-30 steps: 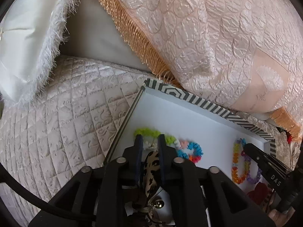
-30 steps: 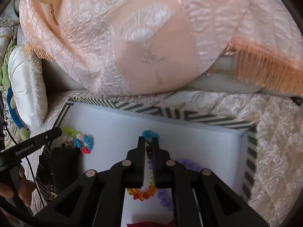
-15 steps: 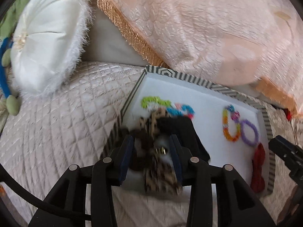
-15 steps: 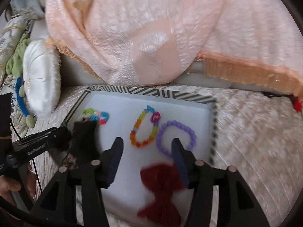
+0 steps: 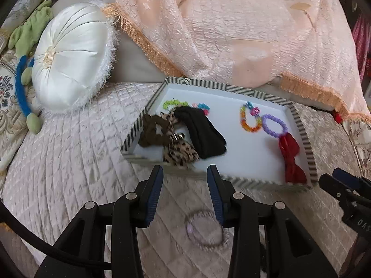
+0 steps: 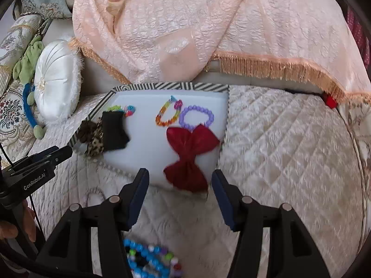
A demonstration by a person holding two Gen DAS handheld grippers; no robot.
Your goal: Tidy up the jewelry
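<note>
A white tray [image 5: 245, 153] with a striped rim lies on the quilted bed. In it are a leopard-print bow [image 5: 178, 149], a brown scrunchie [image 5: 153, 132], a black band [image 5: 201, 134], a green-blue bracelet [image 5: 176, 103], a rainbow bracelet [image 5: 250, 120], a purple bead bracelet [image 5: 274, 126] and a red bow [image 5: 291, 157]. My left gripper [image 5: 184, 193] is open and empty, in front of the tray. My right gripper [image 6: 179, 197] is open and empty, just before the red bow [image 6: 190, 153]. A clear pale bracelet [image 5: 204, 230] lies on the quilt under the left gripper. A blue bead bracelet [image 6: 148, 261] lies under the right gripper.
A peach fringed blanket [image 5: 231, 27] is piled behind the tray. A round white cushion [image 5: 69, 55] and a green-blue soft toy [image 5: 25, 69] lie at the left. The quilted bedspread [image 6: 289, 162] stretches to the right of the tray.
Both grippers opened and pulled back from the tray. The left one let go of the leopard-print bow, the right one of the rainbow bracelet; both now lie in the tray.
</note>
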